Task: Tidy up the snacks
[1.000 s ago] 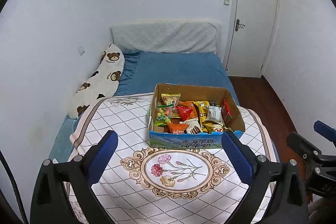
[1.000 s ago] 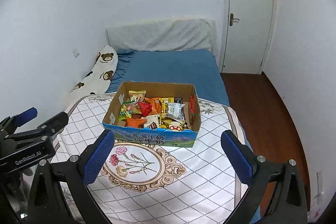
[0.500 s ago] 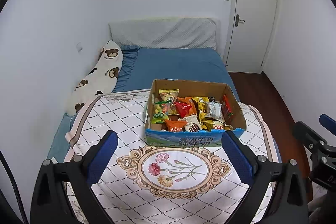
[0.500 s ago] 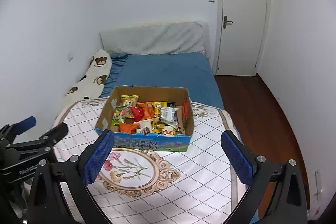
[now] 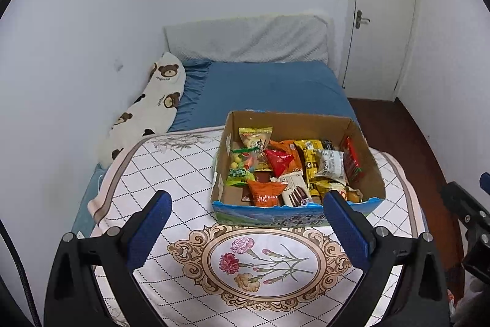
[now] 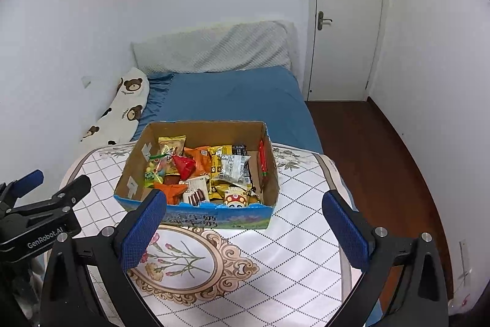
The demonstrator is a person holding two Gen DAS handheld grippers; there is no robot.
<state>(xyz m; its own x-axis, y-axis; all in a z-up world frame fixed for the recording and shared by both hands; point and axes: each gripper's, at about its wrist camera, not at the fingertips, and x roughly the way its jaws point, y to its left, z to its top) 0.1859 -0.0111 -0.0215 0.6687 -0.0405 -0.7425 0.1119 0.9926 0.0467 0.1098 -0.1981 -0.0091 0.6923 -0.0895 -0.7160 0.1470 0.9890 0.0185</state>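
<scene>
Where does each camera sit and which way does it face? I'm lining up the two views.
Left wrist: on the left gripper, facing the cardboard snack box on the quilted mat; both open fingers show, with the right gripper at the right edge.
Right wrist: on the right gripper, facing the same box from further right; both open fingers show, with the left gripper at the left edge.
Shared: box, mat, blue bed, door.

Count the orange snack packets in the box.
2. One orange packet lies near the box's front wall; the other lies mid-box, behind the red packet. More may be buried under the pile.
</scene>
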